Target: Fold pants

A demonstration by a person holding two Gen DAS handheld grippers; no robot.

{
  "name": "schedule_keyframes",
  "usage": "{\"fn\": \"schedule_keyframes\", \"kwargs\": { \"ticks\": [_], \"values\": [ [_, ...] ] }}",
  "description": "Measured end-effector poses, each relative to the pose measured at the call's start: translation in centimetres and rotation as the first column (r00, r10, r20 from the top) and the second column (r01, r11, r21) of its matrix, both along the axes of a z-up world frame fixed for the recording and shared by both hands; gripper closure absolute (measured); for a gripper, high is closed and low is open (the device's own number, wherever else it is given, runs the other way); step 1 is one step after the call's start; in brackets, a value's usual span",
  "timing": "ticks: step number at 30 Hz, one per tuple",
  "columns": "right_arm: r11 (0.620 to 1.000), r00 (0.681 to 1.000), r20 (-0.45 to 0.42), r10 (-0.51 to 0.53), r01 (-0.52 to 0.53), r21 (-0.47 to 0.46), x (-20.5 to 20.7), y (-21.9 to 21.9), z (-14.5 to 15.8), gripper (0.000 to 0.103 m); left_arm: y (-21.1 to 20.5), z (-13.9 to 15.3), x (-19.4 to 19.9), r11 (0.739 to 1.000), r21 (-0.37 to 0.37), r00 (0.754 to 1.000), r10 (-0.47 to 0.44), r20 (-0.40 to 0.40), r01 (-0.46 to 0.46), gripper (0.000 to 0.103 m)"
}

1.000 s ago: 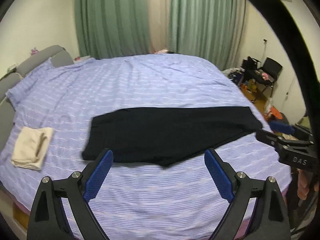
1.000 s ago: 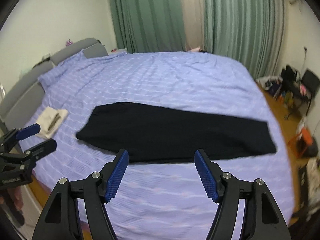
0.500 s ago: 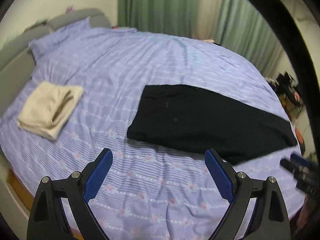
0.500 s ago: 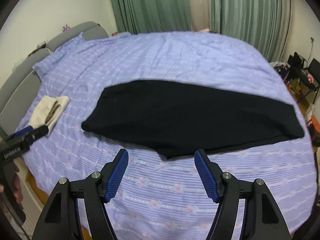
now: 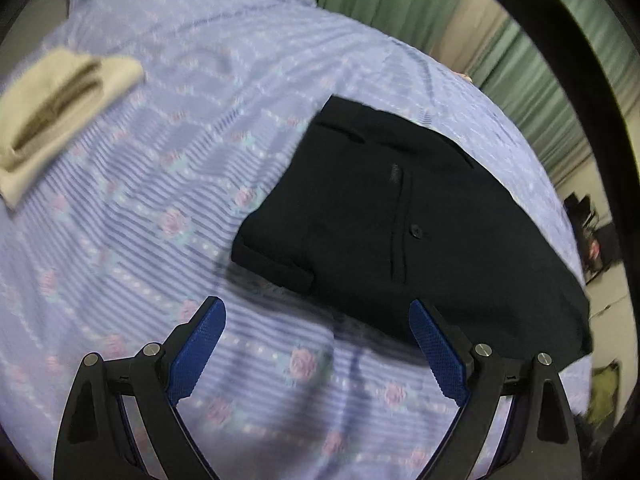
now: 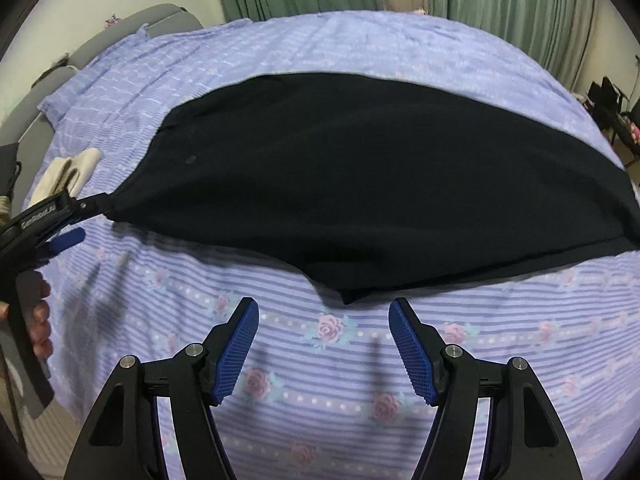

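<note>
While the black pants (image 6: 360,176) lay flat on the bed (image 6: 360,360), the left claw (image 5: 316,344) and right claw (image 6: 324,340) hovered spread wide, empty.

bare bedspread (image 6: 360,360) before pants (image 6: 360,168), folded cloth (image 5: 60,96) aside

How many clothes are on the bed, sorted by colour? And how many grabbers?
Black pants: 1
Beige folded cloth: 1
Grabbers, both open: 2, left gripper and right gripper
Total: 4, on or over the purple bedsheet
</note>
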State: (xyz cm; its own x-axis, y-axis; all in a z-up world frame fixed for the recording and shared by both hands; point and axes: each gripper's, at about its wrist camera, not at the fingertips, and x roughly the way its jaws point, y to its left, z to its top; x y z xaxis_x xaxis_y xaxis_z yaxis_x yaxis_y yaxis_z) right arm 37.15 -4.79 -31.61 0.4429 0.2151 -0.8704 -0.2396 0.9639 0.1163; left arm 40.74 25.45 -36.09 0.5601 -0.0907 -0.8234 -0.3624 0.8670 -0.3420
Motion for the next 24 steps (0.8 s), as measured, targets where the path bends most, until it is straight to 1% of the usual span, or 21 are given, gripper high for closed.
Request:
{"fn": "schedule_keyframes", "kwargs": {
  "ticks": [2, 4, 7, 8, 10, 11, 12, 13, 14, 16, 21, 22, 24],
  "values": [
    [1.0, 1.0, -0.005, -0.001, 0.001, -0.002, 0.2, 0.2, -0.5, 0.035, 0.4, -1.0, 0.8, 0.999, -0.042, 1.0, 0.021, -0.001, -0.022, 0.009],
    [1.0, 1.0, -0.005, -0.002, 0.002, -0.006, 0.4, 0.4, -1.0, 0.035, 0.5, -1.9, 1.7, 0.997, -0.074, 1.0, 0.024, 0.004, -0.024, 0.01],
    [1.0, 1.0, -0.008, 0.011, -0.011, -0.011, 0.5, 0.6, -1.6, 0.037, 0.0, -2.6, 2.8, 0.996, -0.089, 1.0, 0.003, 0.009, -0.002, 0.013],
    [1.0, 1.0, -0.009, 0.013, -0.013, -0.012, 0.6, 0.6, -1.7, 0.037, -0.2, -3.0, 3.4, 0.996, -0.089, 1.0, -0.001, 0.004, 0.001, 0.017],
    [1.0, 1.0, -0.017, 0.019, -0.019, -0.011, 0.9, 0.4, -1.9, 0.039, -0.1, -3.3, 4.1, 0.997, -0.079, 1.0, 0.017, -0.008, -0.017, 0.031],
    [1.0, 1.0, -0.018, 0.021, -0.021, -0.018, 1.0, 0.4, -2.0, 0.041, 0.0, -3.0, 4.4, 0.998, -0.05, 0.999, 0.037, -0.012, -0.038, 0.048],
    [0.999, 0.999, -0.018, 0.027, -0.027, -0.021, 1.2, 0.4, -2.1, 0.041, 0.0, -2.6, 4.5, 0.999, -0.021, 0.999, 0.046, -0.008, -0.046, 0.061],
    [0.999, 0.999, -0.016, 0.033, -0.033, -0.017, 1.3, 0.4, -2.0, 0.041, 0.0, -1.8, 4.6, 0.999, 0.013, 0.999, 0.052, 0.004, -0.052, 0.068],
    [0.999, 0.999, -0.013, 0.035, -0.036, -0.011, 1.5, 0.4, -1.9, 0.041, -0.1, -1.3, 4.7, 0.998, 0.03, 0.999, 0.052, 0.013, -0.053, 0.072],
    [0.999, 0.999, -0.005, 0.04, -0.04, 0.017, 1.9, 0.4, -1.6, 0.042, -0.3, 0.5, 5.0, 0.996, 0.071, 0.997, 0.051, 0.056, -0.055, 0.074],
    [0.998, 0.997, 0.057, 0.052, -0.053, 0.024, 2.7, 0.2, -0.7, 0.042, -1.3, 2.6, 7.0, 0.983, 0.181, 0.994, 0.021, 0.104, -0.04, 0.075],
    [0.998, 0.996, 0.066, 0.057, -0.059, 0.029, 3.0, 0.2, -0.6, 0.042, -1.4, 2.9, 7.6, 0.98, 0.195, 0.994, 0.017, 0.109, -0.038, 0.076],
    [0.997, 0.994, 0.085, 0.074, -0.076, 0.027, 3.8, 0.1, -0.5, 0.042, -1.4, 3.0, 8.3, 0.979, 0.2, 0.994, 0.015, 0.107, -0.036, 0.076]
  ]
}}
